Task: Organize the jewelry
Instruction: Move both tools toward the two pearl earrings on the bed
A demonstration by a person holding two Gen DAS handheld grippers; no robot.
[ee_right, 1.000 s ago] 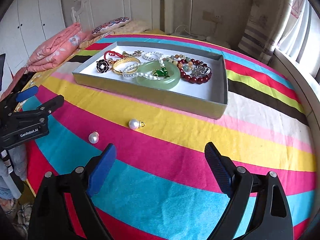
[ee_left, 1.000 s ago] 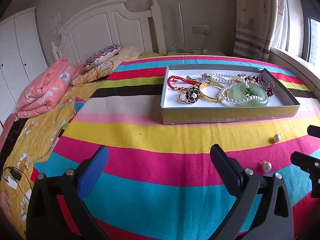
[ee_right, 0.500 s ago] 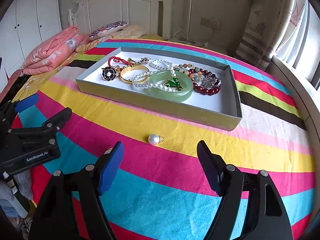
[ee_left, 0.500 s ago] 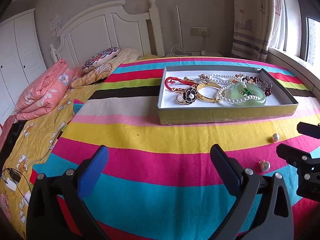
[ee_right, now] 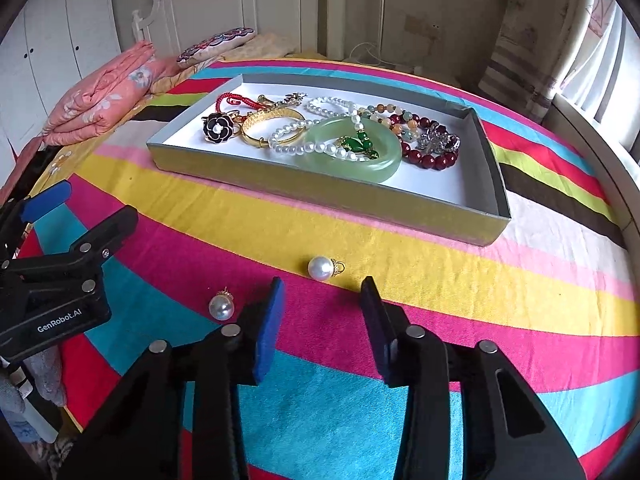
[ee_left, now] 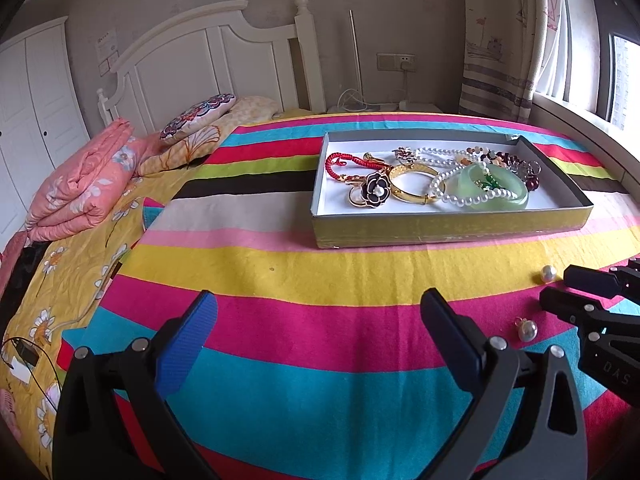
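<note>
Right claw (ee_right: pixel 322 302) just been narrowing, still apart, nothing clamped, lined up just short of the nearer pearl earring (ee_right: pixel 321 268) on the striped bedspread (ee_right: pixel 400 292), likely for pickup. Second pearl earring (ee_right: pixel 221 306) just left. Left claw (ee_left: pixel 320 320) wide apart, idle. Beyond, tray (ee_right: pixel 320 192) holding remaining jewelry.

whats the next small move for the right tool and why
Probably ease the right tool forward and down to straddle the round white pearl earring. Its jaws have just been closing with nothing between them, and that earring lies on the striped bedspread, outside the grey cardboard tray.
</note>
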